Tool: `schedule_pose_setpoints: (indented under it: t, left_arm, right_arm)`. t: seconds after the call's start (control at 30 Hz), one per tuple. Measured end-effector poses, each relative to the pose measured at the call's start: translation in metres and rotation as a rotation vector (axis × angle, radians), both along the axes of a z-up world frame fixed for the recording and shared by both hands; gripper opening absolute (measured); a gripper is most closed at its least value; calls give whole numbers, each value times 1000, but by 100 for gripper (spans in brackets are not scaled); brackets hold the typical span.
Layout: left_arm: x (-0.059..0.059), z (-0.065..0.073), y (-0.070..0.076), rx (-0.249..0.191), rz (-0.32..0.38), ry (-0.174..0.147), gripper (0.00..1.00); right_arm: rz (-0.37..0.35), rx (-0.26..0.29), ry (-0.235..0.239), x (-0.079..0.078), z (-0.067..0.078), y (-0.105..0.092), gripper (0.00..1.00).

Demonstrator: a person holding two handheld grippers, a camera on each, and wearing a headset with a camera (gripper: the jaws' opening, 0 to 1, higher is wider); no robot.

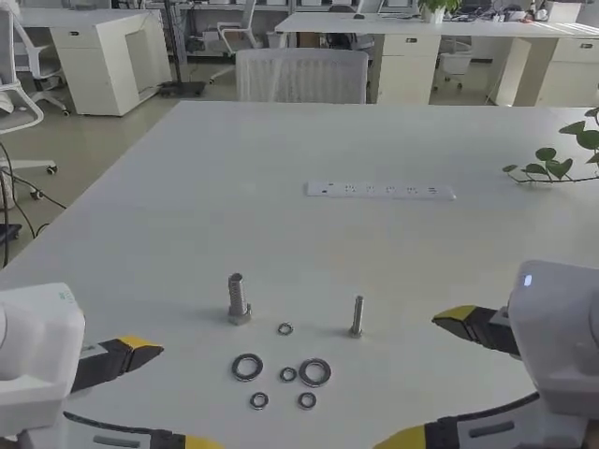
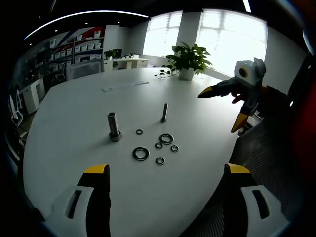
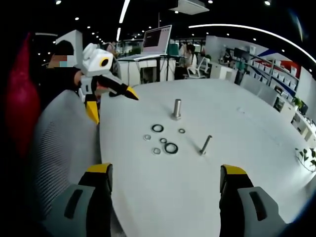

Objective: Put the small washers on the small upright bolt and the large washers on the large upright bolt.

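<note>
Nothing is done yet. My left tool (image 2: 167,170) and right tool (image 3: 166,170) both hang with jaws apart, empty. All six washers (image 1: 235,368) lie loose on the counter (image 1: 299,234) between my tools, just short of the bare large bolt (image 1: 238,299) and small bolt (image 1: 357,316).

table (image 1: 393,253): smooth matt white | large bolt (image 1: 238,299): grey metal | large washer (image 1: 236,368): shiny metal

Head view overlooks table (image 1: 281,168); gripper views face inward, share large bolt (image 2: 113,126).

White office desks (image 1: 94,56) and bright windows (image 2: 232,34) surround the workbench.
</note>
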State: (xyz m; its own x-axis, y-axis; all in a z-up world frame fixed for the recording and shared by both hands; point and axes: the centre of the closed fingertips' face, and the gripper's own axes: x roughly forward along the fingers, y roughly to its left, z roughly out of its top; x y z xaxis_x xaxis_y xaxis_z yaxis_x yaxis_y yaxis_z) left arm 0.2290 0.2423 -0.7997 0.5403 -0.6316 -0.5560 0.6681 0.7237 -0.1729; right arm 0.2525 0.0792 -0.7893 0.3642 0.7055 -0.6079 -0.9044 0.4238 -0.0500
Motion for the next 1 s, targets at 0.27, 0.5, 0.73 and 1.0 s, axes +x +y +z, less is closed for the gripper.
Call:
schedule_pose_setpoints:
  t: [0.27, 0.5, 0.73, 1.0]
  left_arm:
    - [-1, -1, 0, 3, -1, 0, 96]
    - [-2, -2, 0, 12, -4, 3, 96]
    - [-2, -1, 1, 18, -2, 1, 95]
    - [-1, 2, 3, 28, 0, -3, 95]
  right_arm:
    - [0, 1, -3, -1, 1, -1, 91]
    - [3, 0, -4, -2, 0, -1, 90]
    - [1, 3, -7, -2, 1, -1, 90]
    - [8, -3, -5, -3, 1, -2, 90]
